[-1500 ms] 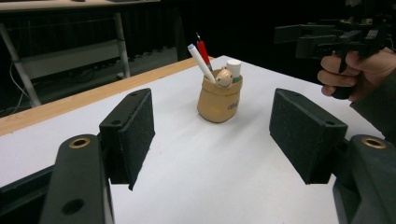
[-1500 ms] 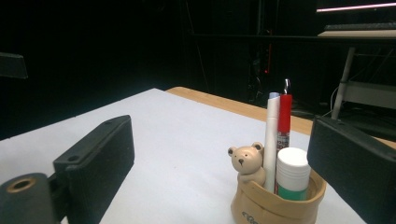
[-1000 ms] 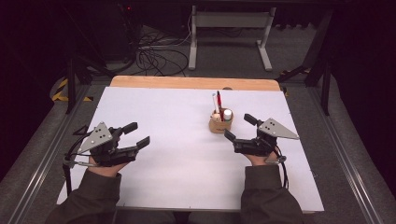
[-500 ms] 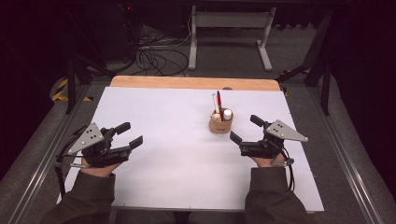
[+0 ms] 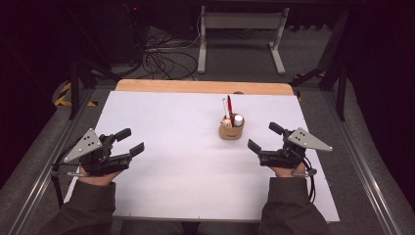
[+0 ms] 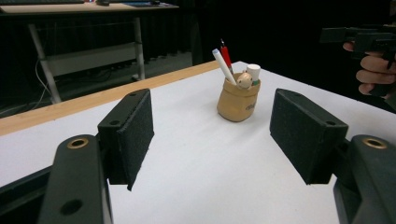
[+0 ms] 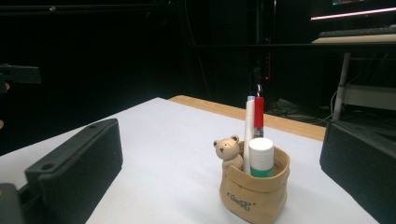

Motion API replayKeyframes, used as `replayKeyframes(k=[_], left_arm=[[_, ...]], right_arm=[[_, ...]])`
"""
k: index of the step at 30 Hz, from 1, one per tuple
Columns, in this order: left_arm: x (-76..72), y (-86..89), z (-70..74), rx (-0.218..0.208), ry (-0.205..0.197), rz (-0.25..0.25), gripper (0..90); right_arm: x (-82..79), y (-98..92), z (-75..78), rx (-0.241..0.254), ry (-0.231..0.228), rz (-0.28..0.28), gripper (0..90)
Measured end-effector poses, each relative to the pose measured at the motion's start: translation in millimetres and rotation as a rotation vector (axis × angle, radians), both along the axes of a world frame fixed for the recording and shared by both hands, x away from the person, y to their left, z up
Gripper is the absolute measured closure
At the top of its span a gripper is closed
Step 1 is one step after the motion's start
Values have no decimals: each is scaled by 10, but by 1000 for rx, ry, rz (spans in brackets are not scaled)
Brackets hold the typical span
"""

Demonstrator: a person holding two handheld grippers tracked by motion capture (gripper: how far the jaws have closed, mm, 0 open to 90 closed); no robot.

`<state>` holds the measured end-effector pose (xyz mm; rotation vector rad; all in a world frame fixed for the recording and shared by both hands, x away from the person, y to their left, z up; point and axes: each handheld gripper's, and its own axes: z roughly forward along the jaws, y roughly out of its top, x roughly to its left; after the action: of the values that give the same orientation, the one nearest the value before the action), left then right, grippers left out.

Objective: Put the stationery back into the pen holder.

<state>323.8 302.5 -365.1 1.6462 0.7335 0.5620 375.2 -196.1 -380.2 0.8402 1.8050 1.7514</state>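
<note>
**Holder sits just up-left of the right gripper**

While both grippers hover empty with jaws wide, the pen holder (image 5: 231,128) stands right of the frame's centre, pens upright. The right gripper (image 5: 262,138), its jaws just opened fully, is near; the left gripper (image 5: 128,141) is well apart, at lower left.

- The white table top (image 5: 186,161) lies bare between the left gripper (image 5: 128,143) and the right gripper (image 5: 261,138), so either could cross it.
- One obstacle stands on it: a tan pen holder (image 5: 231,130), right of the middle and just ahead of the right gripper.
- A white pen (image 7: 249,133), a red pen (image 7: 259,116) and a glue stick (image 7: 261,157) stick up out of the holder and block any pass straight over it.
- The strip between the holder and the wooden far edge (image 5: 205,87) is open.
- Both grippers' jaws stand apart with nothing between them.
</note>
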Motion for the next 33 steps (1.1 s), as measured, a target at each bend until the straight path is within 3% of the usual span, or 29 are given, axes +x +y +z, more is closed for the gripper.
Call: replayKeyframes(k=[33], left_arm=[[-4, 111, -18, 8, 11, 10, 305]], right_arm=[[-38, -295, 25, 11, 15, -41, 0]])
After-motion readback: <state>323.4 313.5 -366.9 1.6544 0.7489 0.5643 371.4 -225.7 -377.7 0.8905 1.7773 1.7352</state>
